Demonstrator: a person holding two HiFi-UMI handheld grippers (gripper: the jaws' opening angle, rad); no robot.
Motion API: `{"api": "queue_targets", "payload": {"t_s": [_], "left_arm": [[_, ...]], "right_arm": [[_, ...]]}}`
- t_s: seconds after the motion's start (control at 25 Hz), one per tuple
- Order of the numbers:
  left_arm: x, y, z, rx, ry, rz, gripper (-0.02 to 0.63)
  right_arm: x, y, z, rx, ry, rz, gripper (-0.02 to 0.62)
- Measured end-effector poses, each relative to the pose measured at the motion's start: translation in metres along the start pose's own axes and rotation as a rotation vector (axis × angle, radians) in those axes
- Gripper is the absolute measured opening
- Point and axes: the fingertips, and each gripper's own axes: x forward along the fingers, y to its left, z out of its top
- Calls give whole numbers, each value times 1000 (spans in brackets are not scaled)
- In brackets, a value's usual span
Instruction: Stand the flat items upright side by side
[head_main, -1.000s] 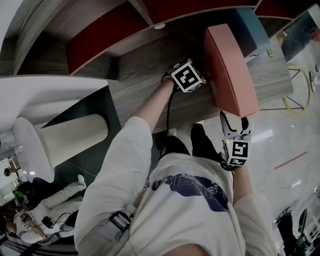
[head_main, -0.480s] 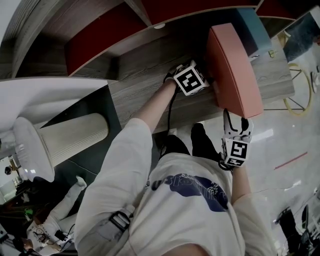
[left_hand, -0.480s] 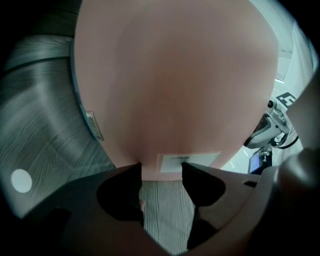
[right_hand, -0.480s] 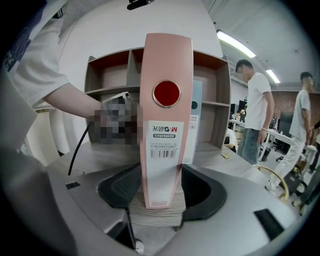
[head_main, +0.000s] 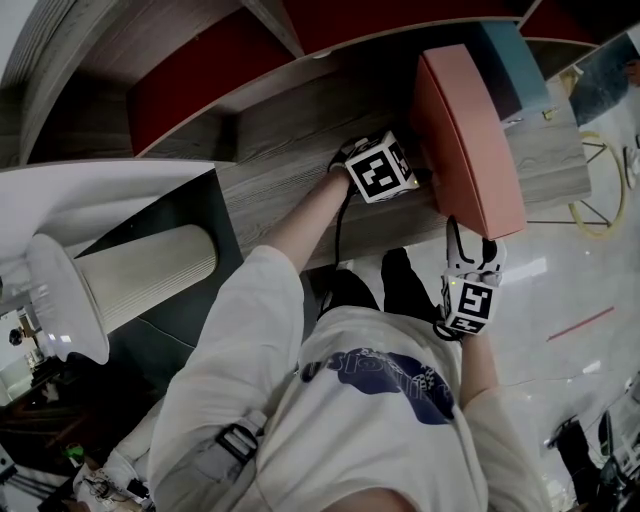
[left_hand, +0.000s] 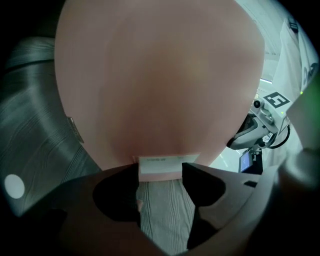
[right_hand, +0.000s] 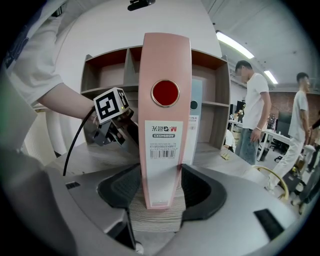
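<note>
Pink file: tall pink cardboard box file (head_main: 465, 130) upright on the grey wood-grain shelf top (head_main: 290, 150), spine with red disc and white barcode label turned to the near edge.
Blue file: pale blue box file (head_main: 505, 55) upright just beside the pink one, on its right and set further back.
Right gripper (head_main: 470, 238): at the near edge, jaws just closed in and now pinching the low end of the pink spine, one pad on each side.
Left gripper (head_main: 415, 172): on the left of the pink file, jaws spread, tips close against its broad left face; only wood grain in the gap.
Backdrop: wooden cubby shelving with red back panels (head_main: 190, 80) at the far side.
</note>
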Motion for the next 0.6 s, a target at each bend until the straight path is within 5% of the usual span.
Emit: {"api": "queue_targets", "payload": {"t_s": [0.6], "left_arm": [[11,34,12,-49,-35,39,259]], "right_arm": [[26,-11,12,-10,-5,5,247]]}}
